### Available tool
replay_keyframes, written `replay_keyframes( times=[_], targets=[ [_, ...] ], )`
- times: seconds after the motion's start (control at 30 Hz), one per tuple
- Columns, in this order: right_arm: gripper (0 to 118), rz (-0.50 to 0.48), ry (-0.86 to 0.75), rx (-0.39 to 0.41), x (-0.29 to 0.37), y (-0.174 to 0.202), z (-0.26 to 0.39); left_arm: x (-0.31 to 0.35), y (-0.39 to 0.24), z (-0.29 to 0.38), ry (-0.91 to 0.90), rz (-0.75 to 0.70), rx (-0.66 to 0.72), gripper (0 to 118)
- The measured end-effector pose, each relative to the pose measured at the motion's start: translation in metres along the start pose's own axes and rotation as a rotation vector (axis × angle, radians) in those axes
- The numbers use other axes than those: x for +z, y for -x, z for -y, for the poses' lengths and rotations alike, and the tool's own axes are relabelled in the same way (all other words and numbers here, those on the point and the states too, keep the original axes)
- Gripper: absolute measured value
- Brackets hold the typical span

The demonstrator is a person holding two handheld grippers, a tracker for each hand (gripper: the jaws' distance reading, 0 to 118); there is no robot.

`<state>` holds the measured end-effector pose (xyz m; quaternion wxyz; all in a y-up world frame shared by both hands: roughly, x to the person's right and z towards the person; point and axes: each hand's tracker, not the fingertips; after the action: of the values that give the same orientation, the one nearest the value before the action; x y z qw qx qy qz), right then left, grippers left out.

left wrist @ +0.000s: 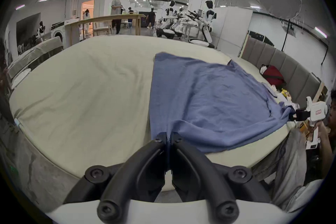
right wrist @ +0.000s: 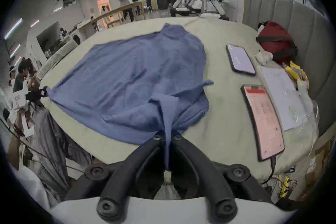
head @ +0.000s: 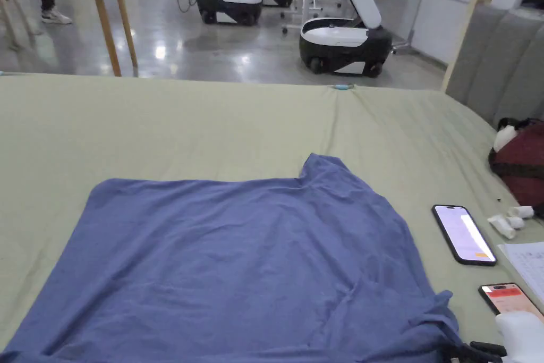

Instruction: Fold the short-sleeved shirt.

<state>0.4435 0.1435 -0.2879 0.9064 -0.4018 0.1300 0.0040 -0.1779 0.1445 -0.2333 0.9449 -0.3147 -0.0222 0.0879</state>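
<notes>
At the near edge of the bed [head: 212, 114], the left gripper [left wrist: 168, 135] has both jaws pressed together on a near corner of the blue shirt [head: 239, 263], held low and pointing across the bed. The right gripper [right wrist: 168, 134] clamps the other near corner in the same way, cloth bunched between its jaws. The shirt lies spread flat on the green sheet. To its right lie two phones [head: 463, 233], and farther off a red bag [head: 523, 162].

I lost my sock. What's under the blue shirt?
The shirt lies flat on the green sheet, so sheet is under it. Anything small beneath is covered. Both grippers, left and right, pinch its near corners.
</notes>
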Motion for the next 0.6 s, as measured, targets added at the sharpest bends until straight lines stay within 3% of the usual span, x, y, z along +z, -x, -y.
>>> replay_keyframes(
  times=[0.2,0.3,0.47,0.6],
  targets=[
    [5,-0.023,-0.181,0.006,0.013,-0.002,-0.061,-0.011,0.007,-0.063,-0.08,0.033,0.004,2],
    [5,0.014,-0.221,0.015,0.004,-0.001,-0.107,-0.034,0.003,-0.098,-0.128,-0.002,-0.051,2],
    [5,0.082,-0.149,0.001,-0.073,-0.014,-0.164,-0.126,0.007,-0.13,-0.019,-0.055,-0.077,2],
    [5,0.141,-0.006,-0.062,-0.155,-0.024,-0.175,-0.198,-0.001,-0.129,0.116,-0.084,-0.128,2]
  ],
)
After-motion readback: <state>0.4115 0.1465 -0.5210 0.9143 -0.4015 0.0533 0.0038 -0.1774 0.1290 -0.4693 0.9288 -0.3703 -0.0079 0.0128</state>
